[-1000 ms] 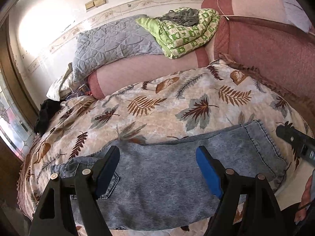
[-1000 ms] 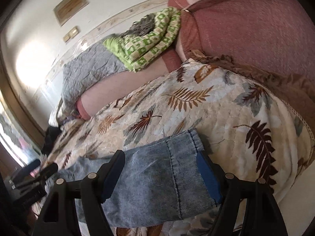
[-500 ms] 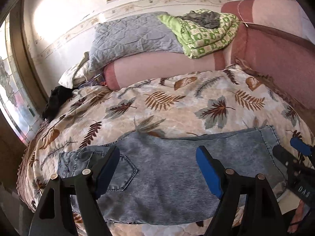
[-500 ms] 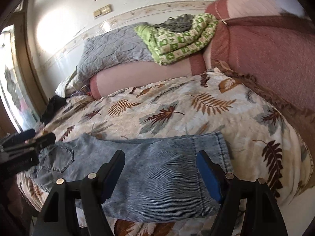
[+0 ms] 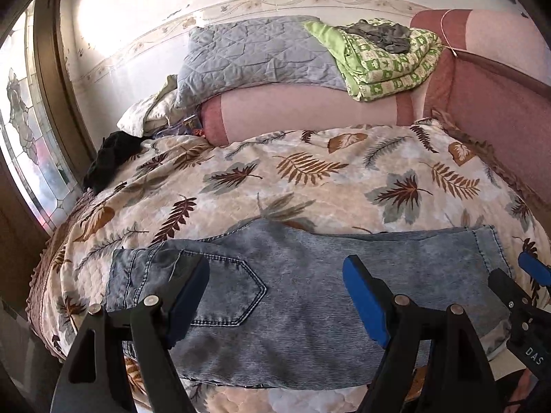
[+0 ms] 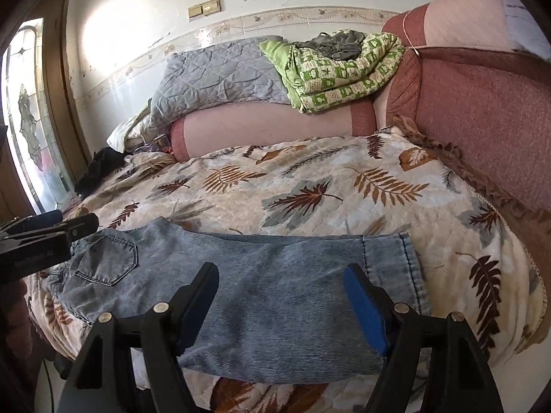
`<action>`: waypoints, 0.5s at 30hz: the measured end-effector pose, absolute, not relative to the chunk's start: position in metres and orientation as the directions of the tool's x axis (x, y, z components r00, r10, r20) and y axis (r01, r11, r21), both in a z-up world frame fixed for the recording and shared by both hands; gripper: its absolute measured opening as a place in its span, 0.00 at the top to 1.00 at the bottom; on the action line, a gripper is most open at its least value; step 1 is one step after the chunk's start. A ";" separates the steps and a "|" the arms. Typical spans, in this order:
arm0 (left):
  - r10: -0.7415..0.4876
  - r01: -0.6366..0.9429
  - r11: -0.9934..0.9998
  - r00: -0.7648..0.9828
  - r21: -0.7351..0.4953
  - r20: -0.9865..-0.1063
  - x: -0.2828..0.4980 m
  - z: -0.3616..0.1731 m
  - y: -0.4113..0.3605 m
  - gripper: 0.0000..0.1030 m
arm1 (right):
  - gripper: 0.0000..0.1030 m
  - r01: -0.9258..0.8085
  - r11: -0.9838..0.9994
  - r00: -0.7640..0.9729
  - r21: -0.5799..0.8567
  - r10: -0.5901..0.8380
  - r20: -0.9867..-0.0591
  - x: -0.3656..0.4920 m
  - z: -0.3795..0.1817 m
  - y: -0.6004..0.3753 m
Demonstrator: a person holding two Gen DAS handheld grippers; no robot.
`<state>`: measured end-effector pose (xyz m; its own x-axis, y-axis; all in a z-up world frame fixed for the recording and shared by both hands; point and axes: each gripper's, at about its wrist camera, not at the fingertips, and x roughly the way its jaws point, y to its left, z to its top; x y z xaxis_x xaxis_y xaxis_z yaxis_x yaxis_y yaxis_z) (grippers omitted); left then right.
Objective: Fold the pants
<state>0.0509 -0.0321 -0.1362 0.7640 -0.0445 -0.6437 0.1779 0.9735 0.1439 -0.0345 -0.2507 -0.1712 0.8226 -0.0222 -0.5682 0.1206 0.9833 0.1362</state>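
Observation:
Light blue denim pants lie flat along the near edge of the bed, waist and back pocket to the left, leg hems to the right; they also show in the right wrist view. My left gripper is open and empty, held above the pants near the pocket. My right gripper is open and empty above the leg part. The right gripper shows at the right edge of the left wrist view. The left gripper shows at the left edge of the right wrist view.
The bed carries a leaf-print quilt. At the back lie a pink bolster, a grey quilted blanket and a folded green blanket. A red upholstered side rises at the right. A black garment lies at the left by the window.
Both grippers have drawn back and turned left, so more of the pants shows, including the waist and back pocket. The pants have not moved. Both grippers stay open.

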 end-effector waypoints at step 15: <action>-0.037 0.176 0.973 0.760 0.150 -0.649 0.052 -0.146 -0.034 0.22 | 0.24 0.131 0.982 0.827 0.137 -0.032 -0.562 -0.032 -0.170 -0.253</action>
<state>0.0520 -0.0335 -0.1460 0.7601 -0.0371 -0.6488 0.1756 0.9730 0.1500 -0.0319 -0.2533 -0.1696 0.8267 -0.0319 -0.5618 0.1313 0.9818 0.1374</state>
